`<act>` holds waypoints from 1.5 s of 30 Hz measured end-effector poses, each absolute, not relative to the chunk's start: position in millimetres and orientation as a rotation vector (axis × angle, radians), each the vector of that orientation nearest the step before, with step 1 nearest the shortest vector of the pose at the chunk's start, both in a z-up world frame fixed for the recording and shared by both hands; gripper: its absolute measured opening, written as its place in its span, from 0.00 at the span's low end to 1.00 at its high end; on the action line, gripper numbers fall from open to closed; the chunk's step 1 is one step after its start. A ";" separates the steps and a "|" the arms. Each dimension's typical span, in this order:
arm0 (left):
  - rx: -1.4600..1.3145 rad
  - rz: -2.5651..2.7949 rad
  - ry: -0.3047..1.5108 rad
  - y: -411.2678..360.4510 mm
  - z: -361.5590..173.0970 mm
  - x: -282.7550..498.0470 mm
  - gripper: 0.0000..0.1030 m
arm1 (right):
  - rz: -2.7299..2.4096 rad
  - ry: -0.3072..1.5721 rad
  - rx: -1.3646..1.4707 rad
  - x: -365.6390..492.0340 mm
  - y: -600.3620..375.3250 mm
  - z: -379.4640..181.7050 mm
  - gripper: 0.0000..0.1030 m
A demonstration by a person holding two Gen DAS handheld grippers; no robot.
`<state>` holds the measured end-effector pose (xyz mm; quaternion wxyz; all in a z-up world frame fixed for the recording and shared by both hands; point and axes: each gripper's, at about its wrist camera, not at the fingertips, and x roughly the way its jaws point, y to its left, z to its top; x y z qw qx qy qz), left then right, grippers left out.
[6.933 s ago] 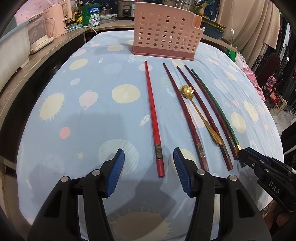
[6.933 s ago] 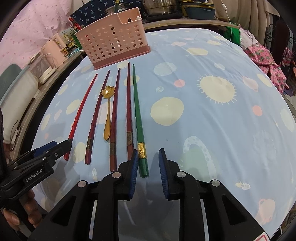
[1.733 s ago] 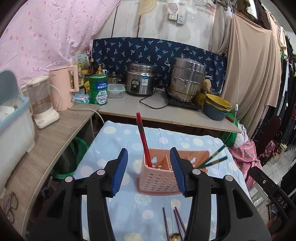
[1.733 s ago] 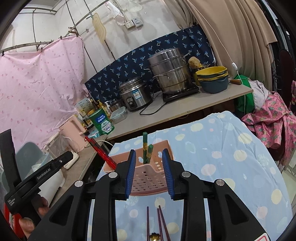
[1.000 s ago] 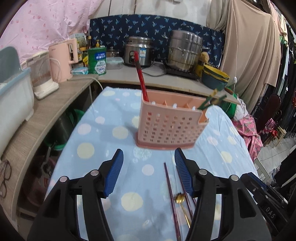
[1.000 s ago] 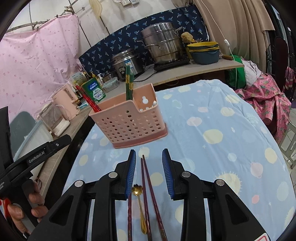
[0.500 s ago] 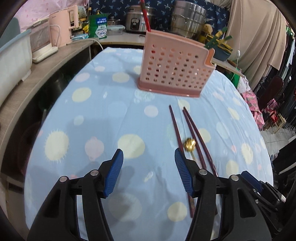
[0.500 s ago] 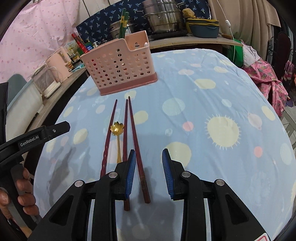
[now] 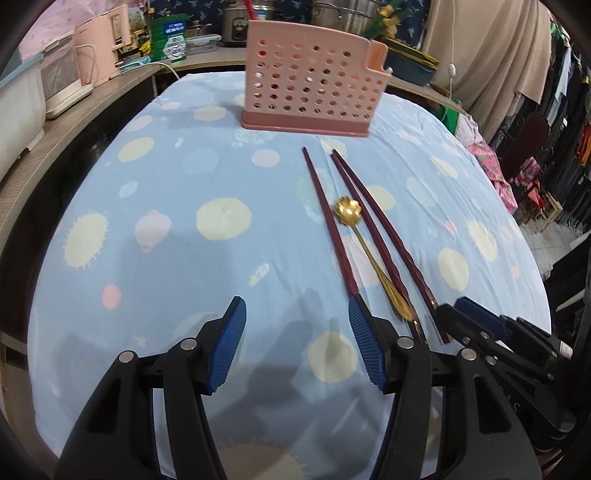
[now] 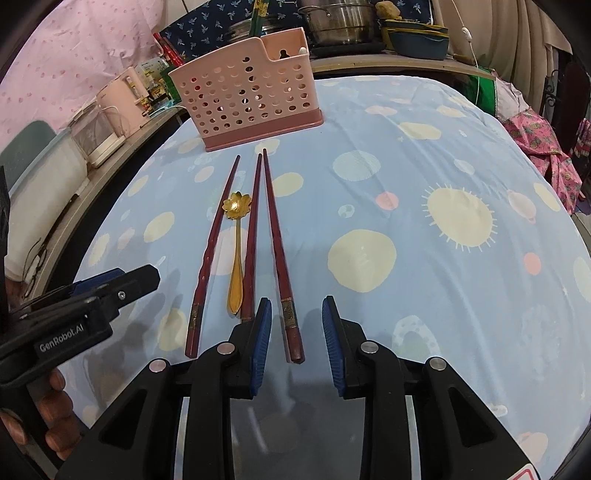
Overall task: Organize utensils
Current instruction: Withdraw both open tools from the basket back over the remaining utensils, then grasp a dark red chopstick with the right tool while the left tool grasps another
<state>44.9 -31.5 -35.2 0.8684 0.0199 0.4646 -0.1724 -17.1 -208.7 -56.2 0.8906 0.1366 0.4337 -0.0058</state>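
Three dark red chopsticks and a gold flower-bowled spoon point(image 10: 236, 206) lie side by side on the blue spotted cloth point(image 10: 406, 177). My right gripper point(image 10: 295, 321) is open, low over the cloth, with the butt of the rightmost chopstick point(image 10: 275, 236) lying between its fingers, untouched. My left gripper point(image 9: 297, 321) stands open with only bare cloth between its fingers; the leftmost chopstick point(image 9: 327, 218) ends behind its right finger. The spoon point(image 9: 347, 212) lies just right of that. The pink perforated basket point(image 9: 314, 74) at the far end holds a red chopstick and green chopsticks point(image 10: 260, 14).
A counter behind the table carries a pink kettle point(image 9: 98, 51), a green tin, a rice cooker and steel pots point(image 10: 340, 18). Hanging clothes crowd the right side. A hand point(image 10: 51, 424) grips the left tool. The cloth drops away at the table's rounded edges.
Both grippers have come down and tilted toward the cloth. The basket has slid to the far top of both views. The rightmost chopstick's butt now lies between the right fingers.
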 end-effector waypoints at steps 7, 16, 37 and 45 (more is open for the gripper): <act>0.074 -0.413 0.983 -44.4 -40.6 37.4 0.53 | -0.012 0.920 0.278 -16.9 -206.6 -63.8 0.19; 0.104 -0.440 1.005 -55.9 -48.9 33.1 0.53 | -0.026 0.918 0.272 -17.6 -209.0 -66.9 0.11; 0.096 -0.442 1.032 -51.8 -54.6 34.6 0.08 | -0.024 0.915 0.271 -17.8 -208.9 -67.4 0.10; 0.071 -0.412 0.994 -36.4 -39.9 32.2 0.07 | -0.009 0.917 0.288 -21.5 -210.6 -62.9 0.08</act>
